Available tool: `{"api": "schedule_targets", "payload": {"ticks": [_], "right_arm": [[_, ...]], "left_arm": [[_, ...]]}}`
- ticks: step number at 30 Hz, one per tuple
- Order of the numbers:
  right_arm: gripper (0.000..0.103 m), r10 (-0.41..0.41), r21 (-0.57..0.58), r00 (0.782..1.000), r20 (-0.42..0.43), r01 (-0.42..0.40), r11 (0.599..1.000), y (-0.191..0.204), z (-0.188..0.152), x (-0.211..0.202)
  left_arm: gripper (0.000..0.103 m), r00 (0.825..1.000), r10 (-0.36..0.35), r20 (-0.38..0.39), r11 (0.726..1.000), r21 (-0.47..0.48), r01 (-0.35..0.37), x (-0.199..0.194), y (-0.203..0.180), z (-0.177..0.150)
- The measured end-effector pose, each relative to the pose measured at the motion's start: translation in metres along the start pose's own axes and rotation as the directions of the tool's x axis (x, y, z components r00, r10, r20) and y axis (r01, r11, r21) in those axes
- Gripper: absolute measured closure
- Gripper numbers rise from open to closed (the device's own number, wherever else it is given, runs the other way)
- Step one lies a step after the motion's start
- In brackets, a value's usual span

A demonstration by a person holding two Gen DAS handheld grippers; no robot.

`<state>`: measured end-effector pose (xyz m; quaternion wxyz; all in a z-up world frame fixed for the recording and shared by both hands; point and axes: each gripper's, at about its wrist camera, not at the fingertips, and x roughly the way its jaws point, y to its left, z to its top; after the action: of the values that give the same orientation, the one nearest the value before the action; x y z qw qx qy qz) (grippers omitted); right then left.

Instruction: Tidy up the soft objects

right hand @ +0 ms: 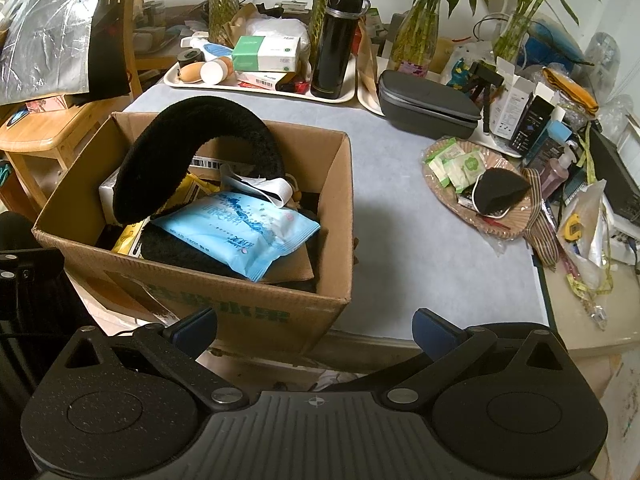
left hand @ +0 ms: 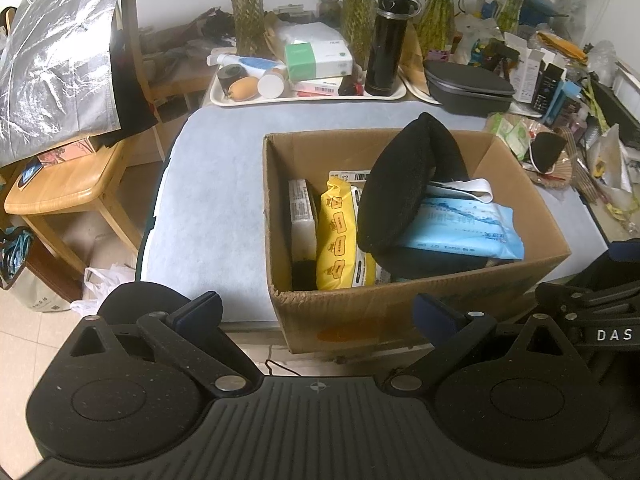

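Observation:
An open cardboard box (left hand: 400, 312) (right hand: 248, 312) stands at the near edge of a pale blue table. Inside it a black plush cushion (left hand: 404, 184) (right hand: 188, 152) leans upright over a light blue wipes pack (left hand: 464, 228) (right hand: 240, 228). A yellow pack (left hand: 340, 236) and a white boxed item (left hand: 302, 216) stand at the box's left side. My left gripper (left hand: 318, 312) hangs open in front of the box, holding nothing. Over the table's near edge, right of the box, my right gripper (right hand: 316, 324) is also open and holds nothing.
A white tray (right hand: 256, 86) at the back holds a black flask (right hand: 336, 44), a green tissue box (right hand: 266, 54) and bottles. A grey case (right hand: 428, 106) and a woven plate (right hand: 460, 196) of sachets lie to the right. A wooden chair (left hand: 60, 184) stands left of the table.

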<state>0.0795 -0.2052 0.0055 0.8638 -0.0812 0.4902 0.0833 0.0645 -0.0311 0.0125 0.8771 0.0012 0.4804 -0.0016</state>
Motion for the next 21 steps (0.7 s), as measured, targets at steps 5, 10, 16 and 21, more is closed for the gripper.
{"api": "schedule_targets", "payload": {"ticks": [5, 10, 16, 21], "right_arm": [[0.000, 0.001, 0.000, 1.000, 0.000, -0.001, 1.000, 0.0002, 0.0000, -0.0001], [0.000, 0.003, -0.001, 1.000, 0.000, -0.003, 1.000, 0.0008, -0.0006, -0.0003], [0.000, 0.002, -0.002, 1.000, -0.001, -0.002, 1.000, 0.0015, -0.0002, -0.0001], [0.000, 0.002, -0.003, 1.000, -0.001, -0.002, 1.000, 0.0012, -0.0002, -0.0001]], "left_arm": [[0.000, 1.000, 0.000, -0.001, 1.000, 0.000, 0.000, 0.0000, 0.0006, 0.0003], [0.000, 1.000, 0.000, -0.001, 1.000, -0.003, 0.000, 0.0000, 0.0010, 0.0001], [0.000, 1.000, 0.000, -0.002, 1.000, -0.004, 0.000, 0.0004, 0.0012, -0.0007], [0.000, 1.000, -0.001, -0.001, 1.000, -0.004, 0.001, 0.0004, 0.0014, -0.0004]]}}
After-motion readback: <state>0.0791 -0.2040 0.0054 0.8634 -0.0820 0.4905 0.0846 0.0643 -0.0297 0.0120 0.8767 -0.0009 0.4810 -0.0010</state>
